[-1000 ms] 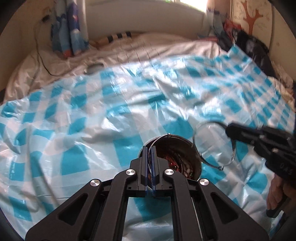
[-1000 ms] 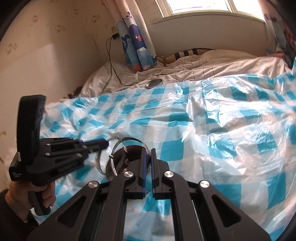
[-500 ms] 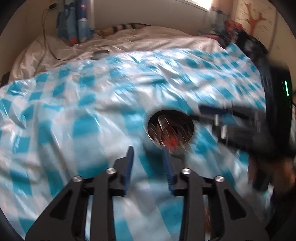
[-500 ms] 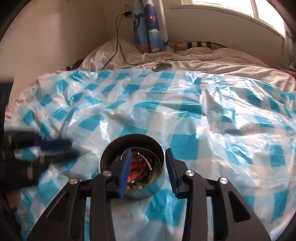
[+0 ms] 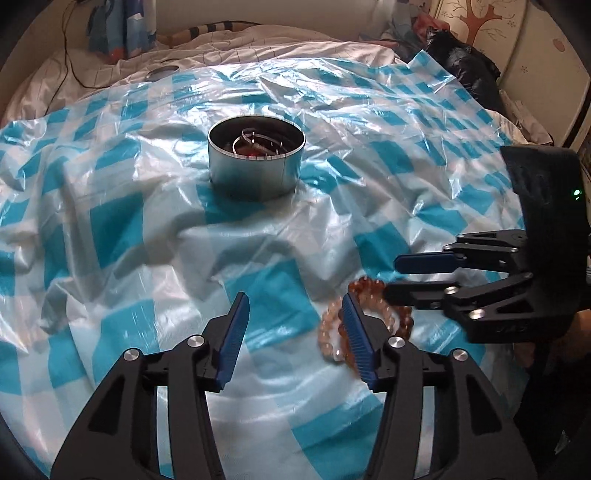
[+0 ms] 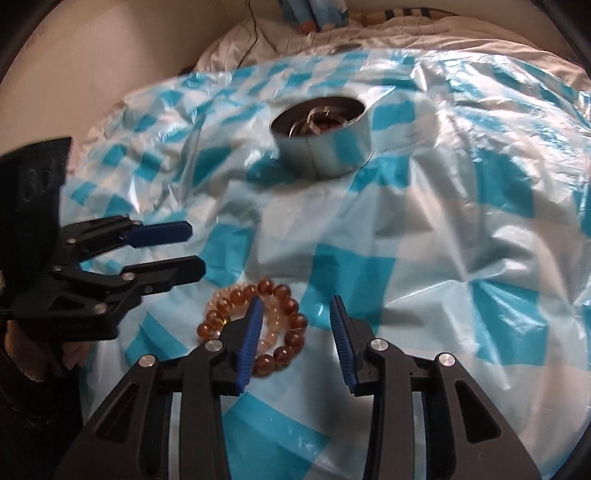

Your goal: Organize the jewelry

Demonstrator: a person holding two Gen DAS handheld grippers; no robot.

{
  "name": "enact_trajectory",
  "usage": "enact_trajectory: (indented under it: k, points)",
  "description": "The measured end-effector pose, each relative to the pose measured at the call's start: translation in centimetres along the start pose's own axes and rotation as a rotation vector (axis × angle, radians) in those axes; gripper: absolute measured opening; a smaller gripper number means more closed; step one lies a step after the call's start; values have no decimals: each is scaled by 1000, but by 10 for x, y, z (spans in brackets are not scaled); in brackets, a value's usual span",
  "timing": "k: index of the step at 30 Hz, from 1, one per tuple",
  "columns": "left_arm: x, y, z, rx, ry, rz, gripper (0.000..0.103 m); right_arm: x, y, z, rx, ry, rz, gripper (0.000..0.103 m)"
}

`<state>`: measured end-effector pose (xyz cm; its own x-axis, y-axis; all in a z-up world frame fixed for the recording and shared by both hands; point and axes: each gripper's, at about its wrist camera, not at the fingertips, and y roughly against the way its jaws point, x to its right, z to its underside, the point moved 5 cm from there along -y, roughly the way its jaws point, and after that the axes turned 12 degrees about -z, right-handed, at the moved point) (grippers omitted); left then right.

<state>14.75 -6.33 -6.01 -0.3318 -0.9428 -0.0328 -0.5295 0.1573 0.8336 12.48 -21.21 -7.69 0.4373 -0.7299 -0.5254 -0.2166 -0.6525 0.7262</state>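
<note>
Both grippers left tin (image 5: 256,158); jaws apart over bracelets (image 6: 255,325) (untouched).

crinkled blue-checked plastic sheet (image 5: 122,236) over white bedding (image 5: 258,48), curtain (image 5: 122,26) behind

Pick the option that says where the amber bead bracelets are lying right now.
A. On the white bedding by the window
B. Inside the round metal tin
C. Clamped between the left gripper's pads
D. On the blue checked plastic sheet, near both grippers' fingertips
D: the amber bead bracelets lie on the blue checked plastic sheet, well short of the round metal tin, with neither open gripper's pads pressing on them.
</note>
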Motion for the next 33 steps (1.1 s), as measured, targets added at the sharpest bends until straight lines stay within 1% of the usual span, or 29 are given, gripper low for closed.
enact_trajectory:
  k: [2,3,4,5,7,8,10,13,15,17,18,19,21,22,23,24,25,28,29,33]
  points:
    - [-2,0,1,-2,3,-7,50,-5,-7,7,-31,37,13,14]
    - [-2,1,2,1,0,-12,50,-10,-8,9,-33,67,27,12]
    - [-2,0,1,3,-4,-13,50,-12,-6,9,-33,76,32,12]
    - [-1,1,0,10,-10,-9,50,-12,0,9,-13,71,27,12]
    - [4,2,-1,21,-33,4,52,-7,11,7,26,28,2,12]
    - [9,0,0,20,-58,6,53,-3,19,8,58,-5,-22,12]
    - [20,-4,3,12,-123,-10,53,3,32,7,109,-50,-43,12]
    - [33,-7,5,9,-177,-9,56,17,60,7,220,-145,-84,12]
    - [41,-10,6,5,-194,-4,58,27,76,7,285,-204,-116,12]
    - [49,-15,7,-6,-212,8,58,37,84,6,334,-265,-174,12]
    - [53,-17,6,-9,-214,18,58,43,88,6,363,-306,-218,12]
    - [55,-19,5,-10,-209,29,58,46,90,5,380,-329,-247,12]
    - [58,-25,3,-36,-172,75,58,49,93,5,404,-357,-299,12]
    - [59,-28,3,-45,-160,80,55,48,94,4,416,-362,-325,12]
    - [61,-32,3,-48,-157,60,31,48,96,3,422,-361,-335,12]
    - [62,-33,3,-48,-162,51,22,47,98,1,434,-355,-350,12]
    - [62,-33,3,-53,-153,67,14,47,100,0,443,-352,-362,12]
    - [58,-29,4,-55,-135,85,14,45,103,-4,467,-348,-388,12]
    - [57,-25,3,-44,-128,90,6,45,104,-4,471,-349,-394,12]
    - [43,-1,-8,29,-86,107,6,43,113,-6,519,-338,-448,12]
